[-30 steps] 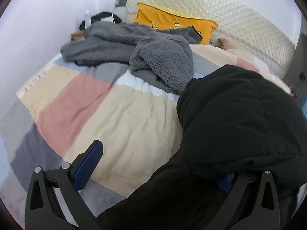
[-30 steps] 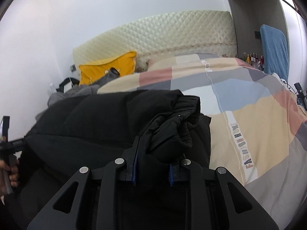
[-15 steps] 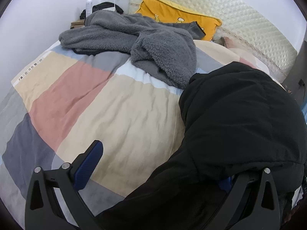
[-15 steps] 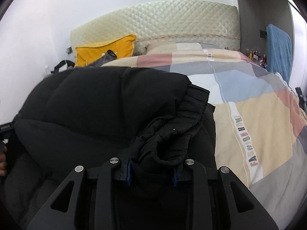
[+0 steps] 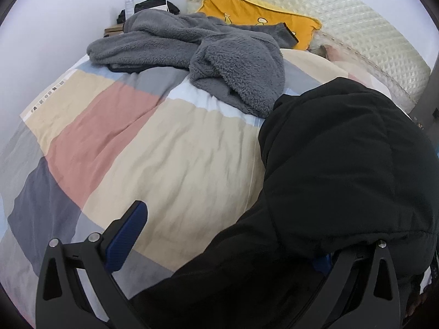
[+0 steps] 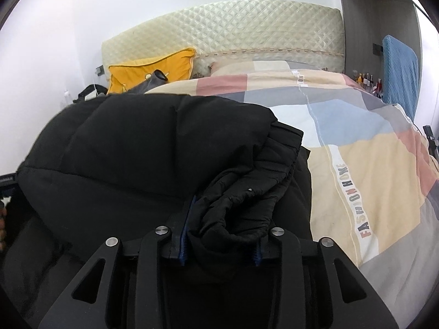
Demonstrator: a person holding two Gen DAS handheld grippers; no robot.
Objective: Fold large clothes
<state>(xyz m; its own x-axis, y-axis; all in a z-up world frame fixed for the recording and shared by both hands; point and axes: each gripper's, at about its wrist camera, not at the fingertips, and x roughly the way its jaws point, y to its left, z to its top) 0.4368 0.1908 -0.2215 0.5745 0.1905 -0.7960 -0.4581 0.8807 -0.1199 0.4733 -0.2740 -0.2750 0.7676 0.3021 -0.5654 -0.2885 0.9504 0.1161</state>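
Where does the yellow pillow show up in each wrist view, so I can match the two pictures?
Left wrist view: the yellow pillow sits top centre, against the quilted headboard, just behind the grey fleece.
Right wrist view: the pillow is upper left, partly behind the black jacket.
Shared landmark: the quilted headboard, directly behind the pillow in both views.

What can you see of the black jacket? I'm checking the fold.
The jacket is black, puffy and quilted, with a matte shell. It lies bunched and doubled over on the quilt. A gathered cuff or hem sits between the right tool's opening jaws. The left tool is open, its right finger under the fabric.
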